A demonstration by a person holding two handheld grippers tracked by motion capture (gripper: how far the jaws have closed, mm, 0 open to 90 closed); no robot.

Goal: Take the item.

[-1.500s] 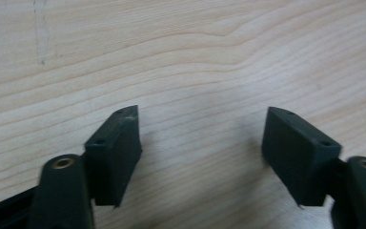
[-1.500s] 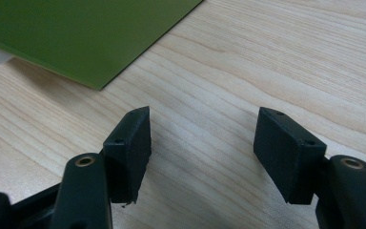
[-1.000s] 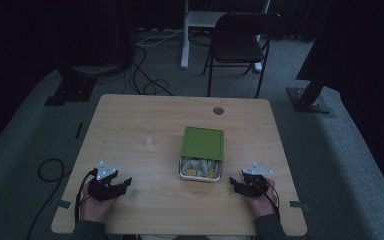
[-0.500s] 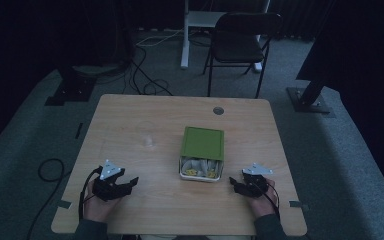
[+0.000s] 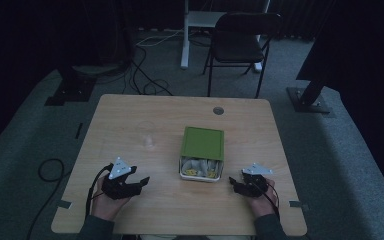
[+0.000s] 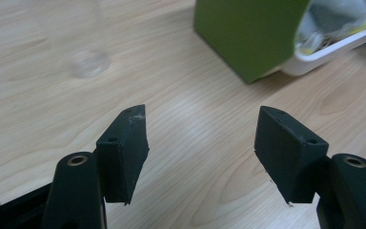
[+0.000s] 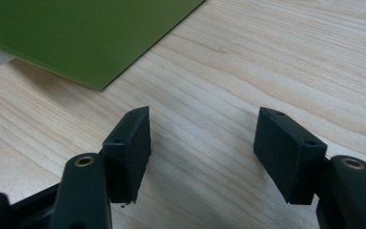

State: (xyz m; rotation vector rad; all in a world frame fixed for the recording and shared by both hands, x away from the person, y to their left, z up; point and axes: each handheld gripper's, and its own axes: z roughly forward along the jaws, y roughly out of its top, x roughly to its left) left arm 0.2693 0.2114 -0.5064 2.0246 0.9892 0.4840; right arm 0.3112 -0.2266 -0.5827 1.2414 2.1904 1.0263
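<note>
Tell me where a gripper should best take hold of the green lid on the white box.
Probably the green lid at its near edge, which overhangs the open end of the white box. Either open gripper, left gripper or right gripper, could come in low from the person's side.

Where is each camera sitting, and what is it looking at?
High view: above the person's side, looking forward and down on the wooden table; both hands hold the left gripper and right gripper.
Left gripper view: rides the left gripper, facing the green-lidded box and a clear glass; its open black jaws show.
Right gripper view: rides the right gripper, facing the box's green lid; open jaws show.
All three share the box and table.
</note>
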